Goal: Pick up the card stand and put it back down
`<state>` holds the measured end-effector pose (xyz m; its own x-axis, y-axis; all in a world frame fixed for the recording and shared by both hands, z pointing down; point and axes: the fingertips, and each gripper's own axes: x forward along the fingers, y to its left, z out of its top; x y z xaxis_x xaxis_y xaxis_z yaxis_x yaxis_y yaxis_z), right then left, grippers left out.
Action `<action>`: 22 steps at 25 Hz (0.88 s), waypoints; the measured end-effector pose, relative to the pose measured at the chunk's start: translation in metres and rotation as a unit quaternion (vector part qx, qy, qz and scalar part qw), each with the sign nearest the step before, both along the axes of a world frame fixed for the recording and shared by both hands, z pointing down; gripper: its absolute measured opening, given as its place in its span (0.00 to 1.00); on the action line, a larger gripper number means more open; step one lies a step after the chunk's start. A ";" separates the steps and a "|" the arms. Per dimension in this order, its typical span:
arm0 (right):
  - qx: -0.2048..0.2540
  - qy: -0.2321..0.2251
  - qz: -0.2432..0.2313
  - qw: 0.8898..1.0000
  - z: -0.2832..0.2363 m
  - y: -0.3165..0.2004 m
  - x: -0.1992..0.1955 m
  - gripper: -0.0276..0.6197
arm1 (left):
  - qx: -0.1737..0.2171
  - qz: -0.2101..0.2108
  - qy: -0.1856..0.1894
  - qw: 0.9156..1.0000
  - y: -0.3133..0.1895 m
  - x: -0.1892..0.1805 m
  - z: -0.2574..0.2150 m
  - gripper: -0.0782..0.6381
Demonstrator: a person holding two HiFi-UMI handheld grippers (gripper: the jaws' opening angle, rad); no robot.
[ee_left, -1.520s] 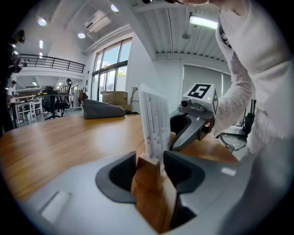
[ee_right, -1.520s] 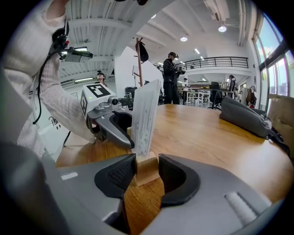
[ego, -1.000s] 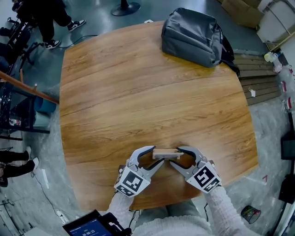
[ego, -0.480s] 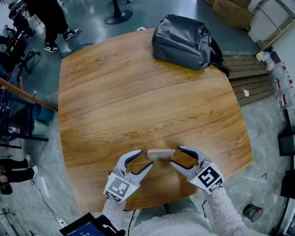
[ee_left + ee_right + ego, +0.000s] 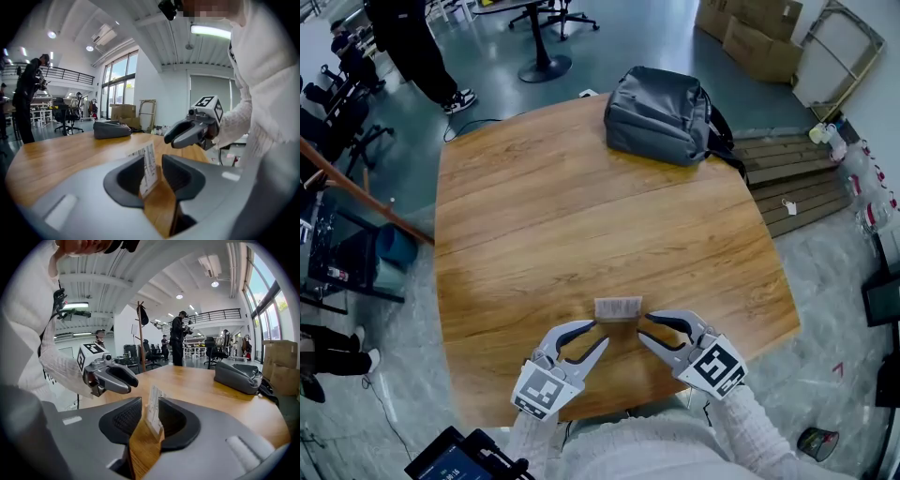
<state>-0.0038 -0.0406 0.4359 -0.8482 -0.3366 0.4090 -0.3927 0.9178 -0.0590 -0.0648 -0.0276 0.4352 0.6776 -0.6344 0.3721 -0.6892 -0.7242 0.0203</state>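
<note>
Head view shows the card stand (image 5: 619, 307) sitting on the wooden counter (image 5: 581, 206) near its front edge, with its white printed card upright. The left claw (image 5: 598, 334) and right claw (image 5: 643, 327) point toward its 2 ends from the near side, tips just short of it. In the left gripper view and the right gripper view the card shows through the gap between each claw's 2 jaws. The jaws have just been closing and stand about half apart, with no pad pressing on the stand, so neither claw holds anything. A grey backpack (image 5: 661, 117) lies at the counter's far edge, well apart.
</note>
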 end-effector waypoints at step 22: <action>0.015 -0.018 -0.005 1.000 -0.025 0.016 -0.007 0.04 | 0.002 -0.028 0.010 1.000 0.006 0.015 -0.019 0.12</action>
<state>-0.0107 -0.0242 0.4105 -0.8661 -0.3388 0.3676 -0.3809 0.9235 -0.0463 -0.0501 -0.0211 0.4164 0.6474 -0.6734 0.3569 -0.7288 -0.6840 0.0313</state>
